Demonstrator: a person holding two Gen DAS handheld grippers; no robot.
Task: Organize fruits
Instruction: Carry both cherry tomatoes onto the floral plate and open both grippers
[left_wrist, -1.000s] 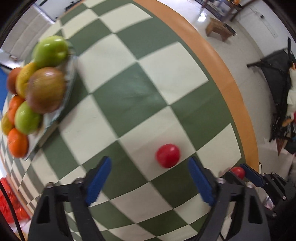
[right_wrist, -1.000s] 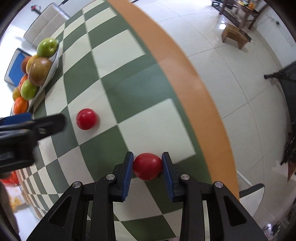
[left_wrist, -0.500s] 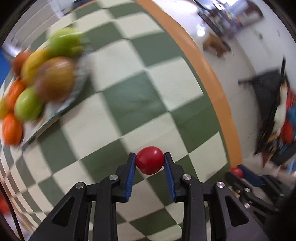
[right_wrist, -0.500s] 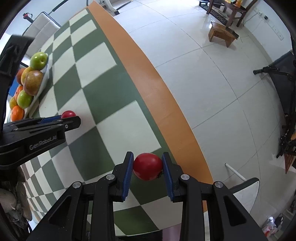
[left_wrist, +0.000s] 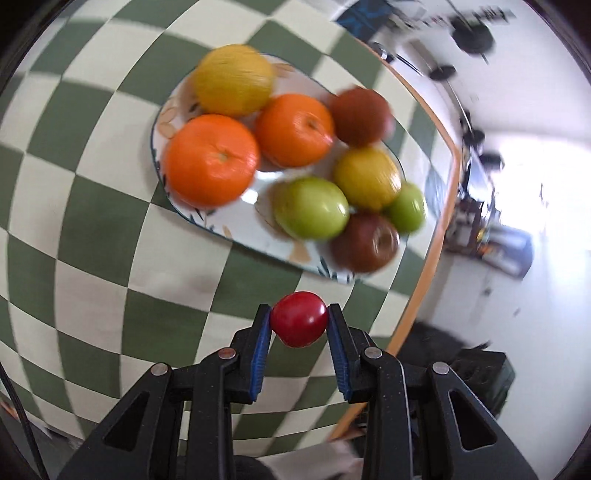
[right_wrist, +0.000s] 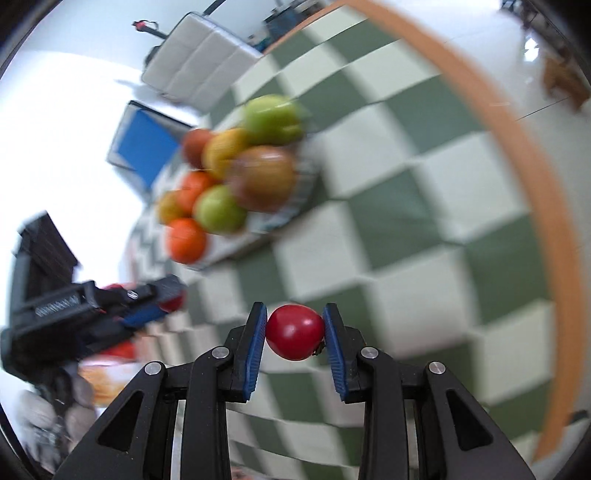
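A table (left_wrist: 110, 295) covered in green and cream checks, edged with an orange band, fills both views. On it sits a patterned plate (left_wrist: 236, 232) heaped with fruit: oranges, green apples, yellow and brownish-red ones. My left tool (left_wrist: 299, 321) tilts steeply down, just short of the plate's near rim, and its blue pads (left_wrist: 258, 350) clamp a small red tomato (left_wrist: 299, 319) held above the cloth. My right tool (right_wrist: 294, 328) also slopes down over the table, farther from the plate (right_wrist: 303, 192), gripping a second red tomato (right_wrist: 294, 326) between its pads. The left tool (right_wrist: 162, 299) shows blurred at that view's left edge.
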